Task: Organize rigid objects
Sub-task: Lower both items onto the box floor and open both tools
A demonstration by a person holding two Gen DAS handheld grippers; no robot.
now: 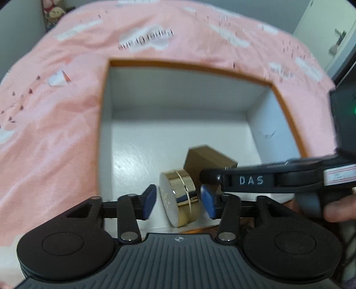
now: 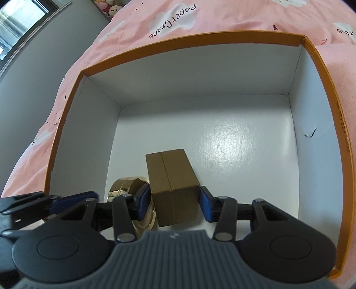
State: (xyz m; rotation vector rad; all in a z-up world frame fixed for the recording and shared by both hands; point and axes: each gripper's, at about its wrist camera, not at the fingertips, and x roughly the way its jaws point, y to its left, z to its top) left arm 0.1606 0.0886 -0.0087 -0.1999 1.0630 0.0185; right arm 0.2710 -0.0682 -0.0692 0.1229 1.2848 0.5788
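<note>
A gold round tin [image 1: 180, 195] stands on its edge on the white floor of an orange-rimmed box [image 1: 178, 64]. My left gripper [image 1: 178, 197] straddles the tin, open, with a gap at each blue pad. Just behind the tin is a small brown cardboard box [image 1: 207, 157]. In the right wrist view my right gripper [image 2: 175, 200] is shut on this brown box [image 2: 173, 189], a blue pad against each side, low over the floor near the big box's front wall. The tin [image 2: 124, 189] shows to its left, partly hidden by the left pad. The orange rim [image 2: 200, 35] rings the view.
The big box sits on a pink bedspread [image 1: 55, 111] printed with white clouds. A finger of the left gripper [image 2: 73, 199] crosses close beside my right one. A person's hand [image 1: 338, 209] holds the right gripper's handle. A door [image 1: 333, 33] stands at the far right, plush toys [image 1: 53, 11] far left.
</note>
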